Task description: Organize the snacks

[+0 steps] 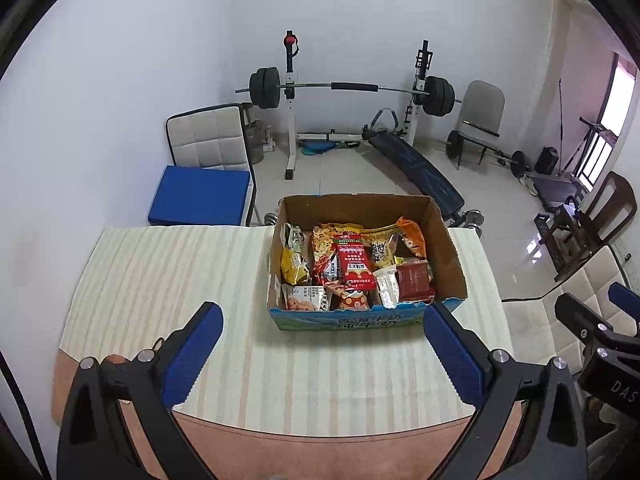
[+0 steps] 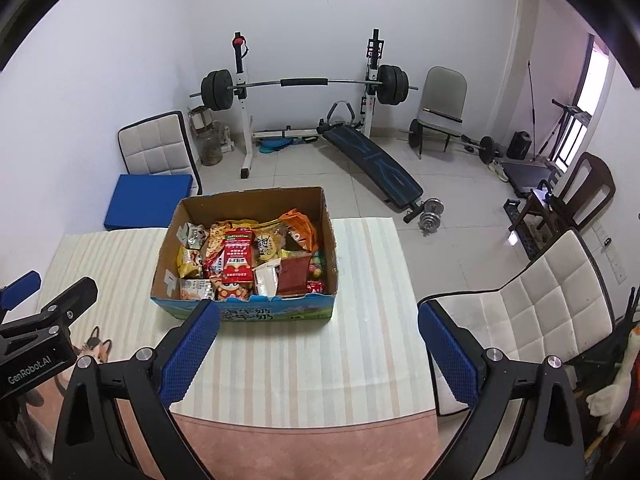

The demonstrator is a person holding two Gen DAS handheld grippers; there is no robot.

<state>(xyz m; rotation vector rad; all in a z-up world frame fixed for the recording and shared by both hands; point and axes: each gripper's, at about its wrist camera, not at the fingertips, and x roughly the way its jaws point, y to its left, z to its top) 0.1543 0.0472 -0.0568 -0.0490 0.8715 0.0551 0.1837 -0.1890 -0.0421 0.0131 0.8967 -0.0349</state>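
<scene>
- Only the right wrist view shows the left gripper's (image 2: 24, 300) body off to its left, plus a cat-print patch near the tabletop (image 2: 360, 280) edge.
- Only the left wrist view shows the right gripper (image 1: 600, 312) at its right, over a white chair (image 1: 536, 320).
- Both grippers hover above the tabletop, tilted downward, jaws spread wide, gripping nothing.
- The cardboard box (image 1: 452, 256) of snack packets (image 1: 356, 264) sits just beyond the jaws.
</scene>
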